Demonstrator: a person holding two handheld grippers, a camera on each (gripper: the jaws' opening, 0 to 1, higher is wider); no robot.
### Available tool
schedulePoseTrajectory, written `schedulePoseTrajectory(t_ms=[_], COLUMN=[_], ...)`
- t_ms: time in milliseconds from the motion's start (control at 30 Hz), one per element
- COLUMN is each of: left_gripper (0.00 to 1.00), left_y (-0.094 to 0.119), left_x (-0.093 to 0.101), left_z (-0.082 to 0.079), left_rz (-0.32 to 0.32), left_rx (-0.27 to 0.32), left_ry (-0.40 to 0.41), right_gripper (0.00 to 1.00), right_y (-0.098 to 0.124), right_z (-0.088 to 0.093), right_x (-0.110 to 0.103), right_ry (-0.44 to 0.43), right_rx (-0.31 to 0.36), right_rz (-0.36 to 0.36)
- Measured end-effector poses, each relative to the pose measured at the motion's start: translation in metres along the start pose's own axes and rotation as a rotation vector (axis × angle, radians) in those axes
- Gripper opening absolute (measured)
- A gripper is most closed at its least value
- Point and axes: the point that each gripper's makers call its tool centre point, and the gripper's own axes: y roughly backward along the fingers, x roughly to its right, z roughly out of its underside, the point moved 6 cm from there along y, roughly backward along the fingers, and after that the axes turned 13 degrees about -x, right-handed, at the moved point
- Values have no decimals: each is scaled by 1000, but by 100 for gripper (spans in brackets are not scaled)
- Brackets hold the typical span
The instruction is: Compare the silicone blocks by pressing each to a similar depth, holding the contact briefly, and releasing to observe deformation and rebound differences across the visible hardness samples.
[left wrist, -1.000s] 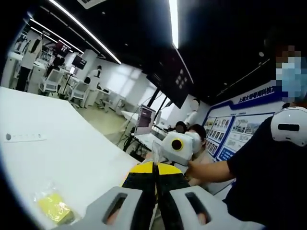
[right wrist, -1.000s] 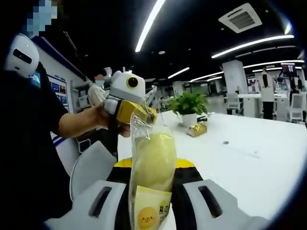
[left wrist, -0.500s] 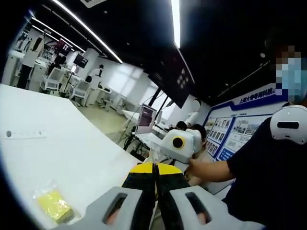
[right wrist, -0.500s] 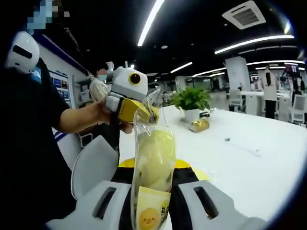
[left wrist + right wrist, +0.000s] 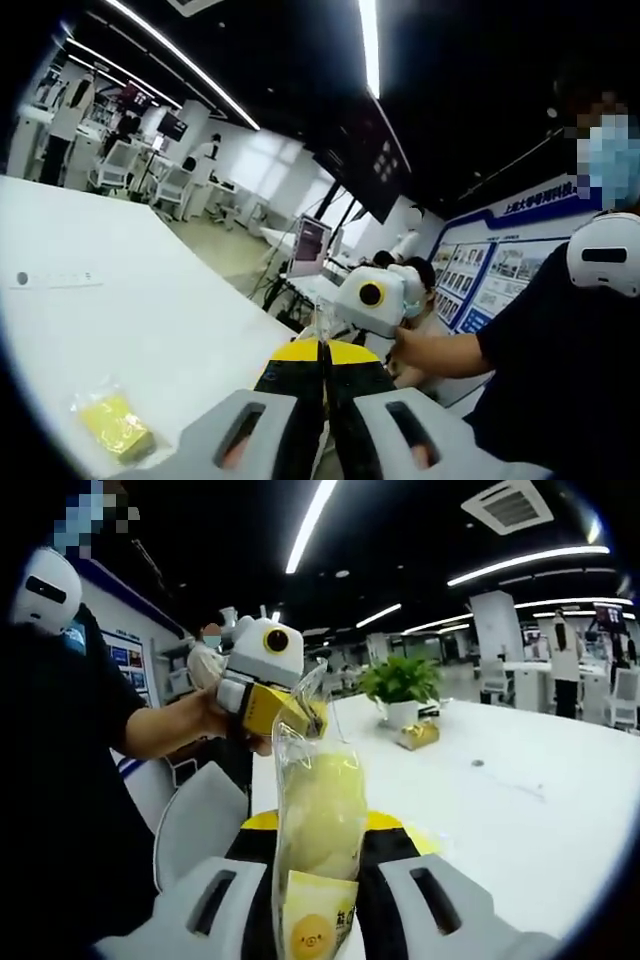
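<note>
In the left gripper view, my left gripper [image 5: 322, 352] has its jaws clenched on the thin top edge of a clear bag [image 5: 323, 322], pinched flat between the yellow tips. The right gripper [image 5: 372, 300] shows just beyond, held in the person's hand [image 5: 412, 352]. A small yellow packet [image 5: 116, 428] lies on the white desk [image 5: 130, 310] at lower left.

In the right gripper view, my right gripper [image 5: 322, 832] is grasping the lower part of the bag [image 5: 318, 825], which holds a pale yellow block [image 5: 322, 815] and stands upright between the jaws. The left gripper [image 5: 262, 680] clamps its top. A potted plant [image 5: 400, 688] stands on the desk [image 5: 520, 810] beyond.
</note>
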Motion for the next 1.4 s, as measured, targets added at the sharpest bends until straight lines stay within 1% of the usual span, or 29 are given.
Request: schedulePoseTrajectory(t_ms=[33,100,200,267,300,333,367,400,433,533,600,700,733,833,867,933,1067,1233,1400], left_gripper=[0,0,0,0,0,0,0,0,0,0,0,0,0,0,0,0,0,0,0], left_y=[0,-1,-3,-3,-3,-4,-4,-4,-4,-4,-3,-3,-3,-3,-3,-2,0,1,3], left_x=[0,0,-1,-2,-3,-3,-3,-3,-3,-2,-1,0,0,0,1,1,0,-3,-6], left_z=[0,1,1,1,3,4,5,6,6,8,8,9,9,11,11,11,11,13,15], left_rz=[1,1,1,1,5,7,10,14,14,8,11,13,11,12,14,13,16,2,-13], left_rx=[0,4,4,9,8,13,16,14,14,7,4,6,7,2,0,6,16,25,31], left_ry=[-3,9,26,41,55,61,74,79,81,82,85,86,89,94,93,99,119,142,164], right_gripper=[19,21,25,31,36,43,48,52,53,53,58,71,79,94,96,96,96,96,96], right_y=[0,-1,-2,-3,-5,-5,-6,-7,-7,-5,-4,-4,-4,-2,-1,2,5,15,31], right_z=[1,1,3,4,5,5,7,8,9,11,12,14,14,14,14,13,10,10,8], right_x=[1,2,2,1,0,1,2,2,3,4,2,5,5,7,7,7,6,4,3], right_ry=[18,25,0,-14,-8,-1,6,-1,-18,-39,-37,-5,0,-35,-45,-65,-70,-42,-13], right_rx=[4,5,1,6,6,12,14,12,12,22,31,25,27,51,57,77,97,108,129], right_rz=[15,31,32,18,23,44,61,63,66,66,72,114,128,140,136,130,132,167,211])
